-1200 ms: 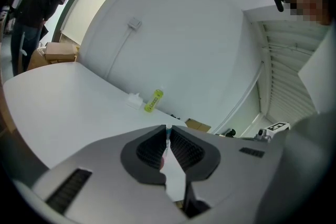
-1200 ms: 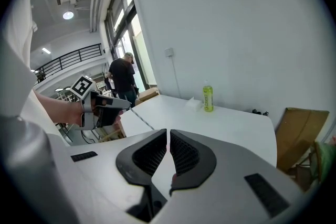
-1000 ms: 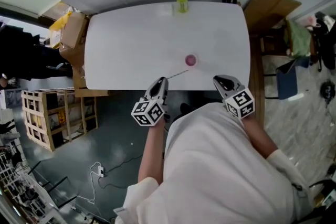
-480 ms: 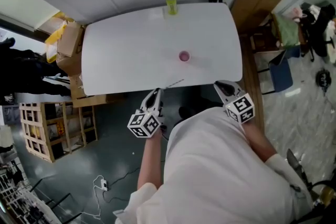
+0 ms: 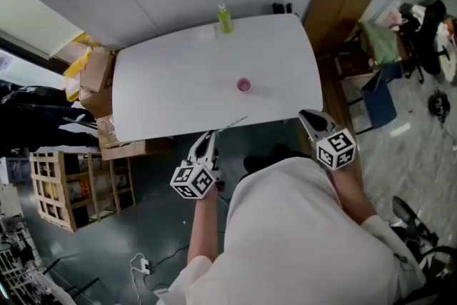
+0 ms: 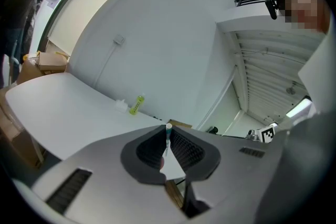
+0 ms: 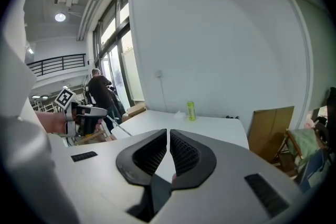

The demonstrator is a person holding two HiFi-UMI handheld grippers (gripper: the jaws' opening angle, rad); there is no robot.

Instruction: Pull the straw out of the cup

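A small pink cup (image 5: 244,85) stands on the white table (image 5: 164,89), right of its middle, with no straw in it. My left gripper (image 5: 209,136) hangs off the table's near edge, shut on a thin pale straw (image 5: 232,124) that slants up and right over that edge, well apart from the cup. In the left gripper view the straw (image 6: 167,136) is pinched upright between the pads of that gripper (image 6: 168,132). My right gripper (image 5: 308,115) sits beyond the table's near right corner; its jaws (image 7: 168,136) are shut with nothing between them. The right gripper view shows the left gripper (image 7: 86,112) and straw (image 7: 116,128).
A green bottle (image 5: 225,18) stands at the table's far edge beside a small white object (image 6: 120,106). Cardboard boxes (image 5: 96,68) and a wooden crate (image 5: 64,182) are on the left. A brown board (image 5: 335,14) and a blue chair (image 5: 378,100) are on the right. A person (image 7: 102,93) stands by the windows.
Both grippers have drawn back from the table toward my body and risen. The straw went with the left gripper, so its tip is now farther from the cup.
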